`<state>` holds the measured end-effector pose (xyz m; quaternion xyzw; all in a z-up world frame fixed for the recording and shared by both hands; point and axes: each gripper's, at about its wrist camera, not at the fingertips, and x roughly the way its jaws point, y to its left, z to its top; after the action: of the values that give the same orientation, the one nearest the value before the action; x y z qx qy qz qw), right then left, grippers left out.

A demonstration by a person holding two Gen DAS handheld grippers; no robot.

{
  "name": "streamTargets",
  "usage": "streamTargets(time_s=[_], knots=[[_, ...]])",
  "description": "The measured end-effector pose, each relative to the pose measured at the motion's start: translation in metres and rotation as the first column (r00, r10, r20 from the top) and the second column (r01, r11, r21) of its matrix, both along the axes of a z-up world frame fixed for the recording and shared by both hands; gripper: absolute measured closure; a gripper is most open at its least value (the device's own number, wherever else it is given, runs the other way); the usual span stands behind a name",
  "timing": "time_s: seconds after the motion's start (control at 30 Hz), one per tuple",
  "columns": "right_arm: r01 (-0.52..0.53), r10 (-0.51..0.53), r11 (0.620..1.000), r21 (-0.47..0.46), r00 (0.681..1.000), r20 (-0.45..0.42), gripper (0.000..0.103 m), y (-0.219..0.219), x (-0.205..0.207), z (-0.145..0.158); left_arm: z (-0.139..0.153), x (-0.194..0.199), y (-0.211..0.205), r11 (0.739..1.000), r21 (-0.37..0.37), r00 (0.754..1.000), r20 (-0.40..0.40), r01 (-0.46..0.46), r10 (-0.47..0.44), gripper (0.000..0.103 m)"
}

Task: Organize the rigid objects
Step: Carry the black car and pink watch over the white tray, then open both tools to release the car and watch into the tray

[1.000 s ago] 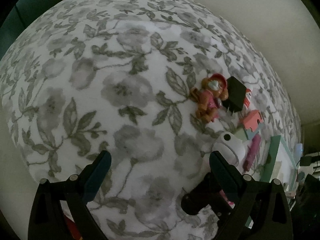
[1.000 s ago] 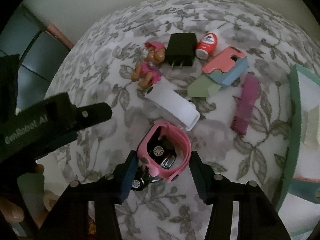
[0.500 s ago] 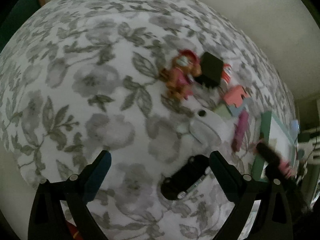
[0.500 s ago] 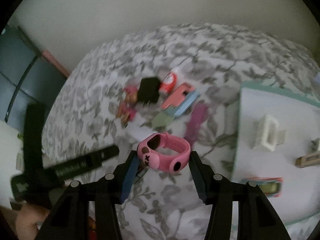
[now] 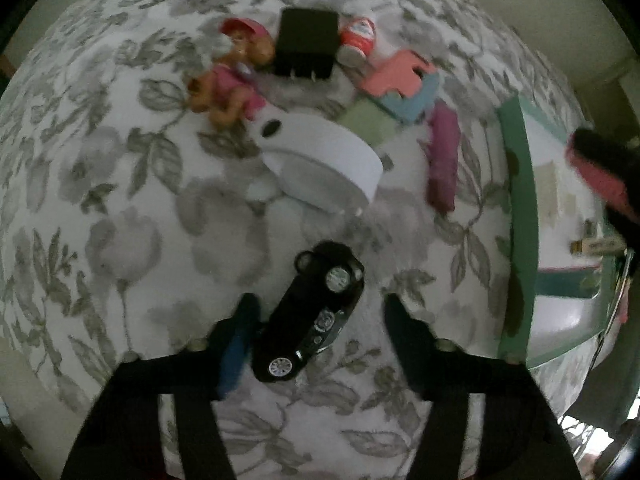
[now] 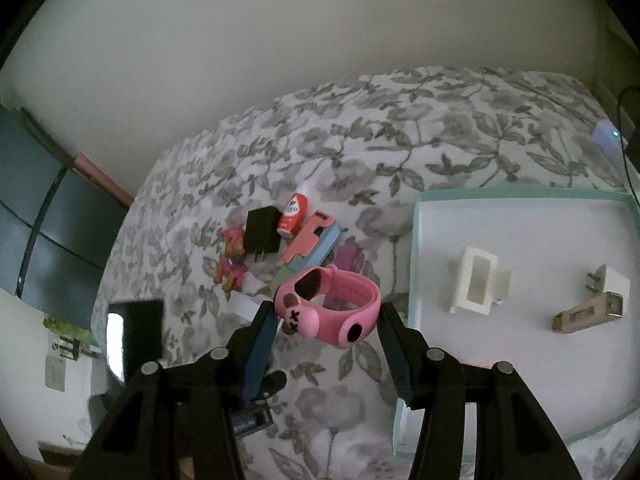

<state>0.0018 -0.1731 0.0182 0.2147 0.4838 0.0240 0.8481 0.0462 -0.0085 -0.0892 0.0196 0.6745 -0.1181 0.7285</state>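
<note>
Farthest left of the teal-rimmed tray (image 5: 520, 200), on the flowered bedspread (image 5: 100, 200): a dog figurine in pink (image 5: 232, 76). Next toward the tray, a black charger plug (image 5: 306, 46) with its prongs facing the camera, then a red-and-white little bottle (image 5: 358, 36) on its side. Closer to the tray, a stack of pink, blue and green card pieces (image 5: 400, 76), and just beside the tray's left rim a magenta comb-like piece (image 5: 442, 156). Below the figurine and plug, a white oblong case (image 5: 324, 156).

Nearest the camera, left of the tray and well apart from it: a black toy car (image 5: 316, 312), lying on its side and slantwise between the fingers of the left gripper (image 5: 320, 300). Pointing straight down, jaws just closing, at a middling width – blue pad on the left against the car's flank, a strip of bedspread showing between the car and the other finger. Not clamped yet.

Over the bedspread just left of the tray's near corner: the right gripper (image 6: 327, 308), jaws narrowed onto a pink child's watch (image 6: 328, 304) – both pads against the band, watch clear of the cloth, cartoon face toward the camera.

Inside the tray: a white open-fronted box (image 6: 476, 284), a white plug (image 6: 608, 280) and a tan little block (image 6: 588, 312), blurred beyond naming.
</note>
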Motion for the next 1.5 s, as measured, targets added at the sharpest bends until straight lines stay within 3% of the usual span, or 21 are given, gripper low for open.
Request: streamTargets(time_s=[0.07, 0.1, 0.27, 0.4, 0.53, 0.67, 0.83, 0.93, 1.03, 1.23, 1.37, 1.43, 1.5], knots=[[0.018, -0.018, 1.0, 0.011, 1.0, 0.014, 0.048, -0.007, -0.002, 0.004, 0.003, 0.0, -0.006, 0.999, 0.036, 0.999, 0.03, 0.025, -0.026, 0.07], [0.026, -0.026, 1.0, 0.013, 0.999, 0.02, 0.048, -0.01, -0.004, 0.006, 0.004, 0.0, -0.007, 0.999, 0.029, 0.999, 0.036, 0.025, -0.026, 0.072], [0.09, -0.093, 0.995, 0.043, 0.993, 0.067, 0.048, -0.035, -0.014, 0.021, 0.017, 0.004, -0.019, 0.998, -0.062, 0.998, 0.059, 0.034, -0.03, 0.072], [0.169, -0.171, 0.985, 0.026, 0.98, 0.104, 0.048, -0.063, -0.025, 0.036, 0.046, 0.006, -0.037, 0.986, -0.157, 0.989, 0.144, 0.058, -0.035, 0.072], [0.3, -0.297, 0.954, 0.0, 0.945, 0.138, 0.048, -0.1, -0.045, 0.046, 0.077, 0.004, -0.07, 0.97, -0.198, 0.96, 0.266, 0.143, -0.087, 0.072], [0.441, -0.431, 0.893, -0.089, 0.896, 0.106, 0.048, -0.138, -0.062, 0.039, 0.098, -0.003, -0.11, 0.935, -0.245, 0.926, 0.339, 0.256, -0.164, 0.072], [0.542, -0.546, 0.833, -0.109, 0.838, -0.006, 0.048, -0.184, -0.076, 0.007, 0.115, -0.037, -0.159, 0.882, -0.207, 0.846, 0.439, 0.424, -0.303, 0.072], [0.556, -0.566, 0.822, -0.12, 0.82, -0.08, 0.048, -0.198, -0.08, -0.014, 0.11, -0.053, -0.187, 0.851, -0.202, 0.825, 0.428, 0.485, -0.369, 0.072], [0.555, -0.569, 0.822, -0.131, 0.81, -0.142, 0.048, -0.206, -0.082, -0.032, 0.093, -0.057, -0.205, 0.84, -0.201, 0.829, 0.384, 0.505, -0.406, 0.072], [0.549, -0.568, 0.823, -0.146, 0.801, -0.191, 0.048, -0.21, -0.085, -0.049, 0.075, -0.063, -0.221, 0.842, -0.168, 0.834, 0.33, 0.513, -0.443, 0.072], [0.543, -0.559, 0.829, -0.134, 0.802, -0.211, 0.048, -0.21, -0.084, -0.055, 0.078, -0.069, -0.219, 0.843, -0.169, 0.836, 0.326, 0.511, -0.441, 0.071], [0.536, -0.555, 0.832, -0.143, 0.805, -0.211, 0.048, -0.209, -0.082, -0.054, 0.08, -0.068, -0.218, 0.844, -0.178, 0.839, 0.328, 0.506, -0.434, 0.064], [0.531, -0.549, 0.836, -0.14, 0.81, -0.203, 0.039, -0.207, -0.081, -0.052, 0.082, -0.067, -0.216, 0.846, -0.186, 0.843, 0.329, 0.5, -0.426, 0.057]])
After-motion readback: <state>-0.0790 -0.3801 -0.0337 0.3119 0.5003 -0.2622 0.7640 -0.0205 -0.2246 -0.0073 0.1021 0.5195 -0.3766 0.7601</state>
